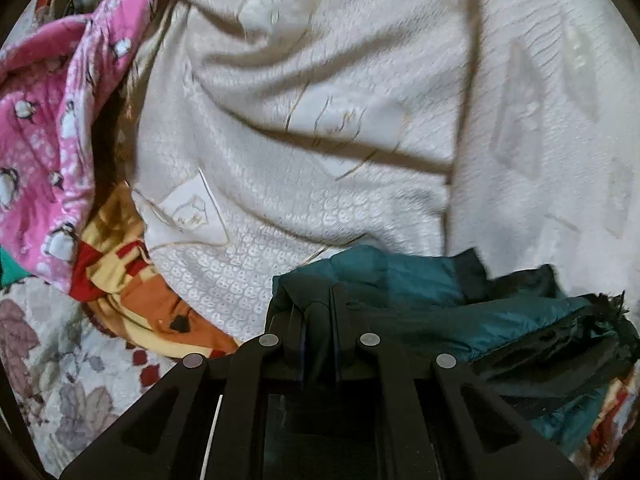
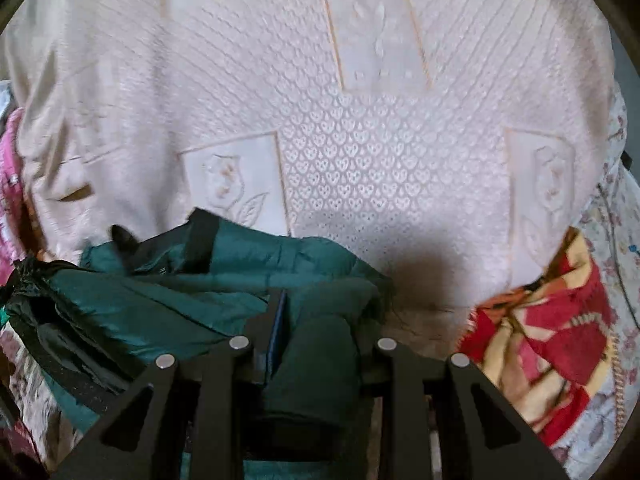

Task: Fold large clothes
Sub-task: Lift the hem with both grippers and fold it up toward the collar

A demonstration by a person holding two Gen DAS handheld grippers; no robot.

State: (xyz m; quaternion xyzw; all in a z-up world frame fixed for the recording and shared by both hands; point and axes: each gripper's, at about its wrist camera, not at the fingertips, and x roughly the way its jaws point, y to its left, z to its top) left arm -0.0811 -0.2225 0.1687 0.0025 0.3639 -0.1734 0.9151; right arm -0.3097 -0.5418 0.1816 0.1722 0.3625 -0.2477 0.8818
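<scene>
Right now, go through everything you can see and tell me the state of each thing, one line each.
Left gripper: shut, pinching the teal jacket.
Right gripper: shut on a thicker bunch of the same jacket.
Teal jacket: bunched, held between both grippers.
Cream blanket: spread out, creased on one side.
Pink penguin-print cloth: crumpled in a heap.
Red and yellow patterned cloth: rumpled, partly under the blanket.
</scene>
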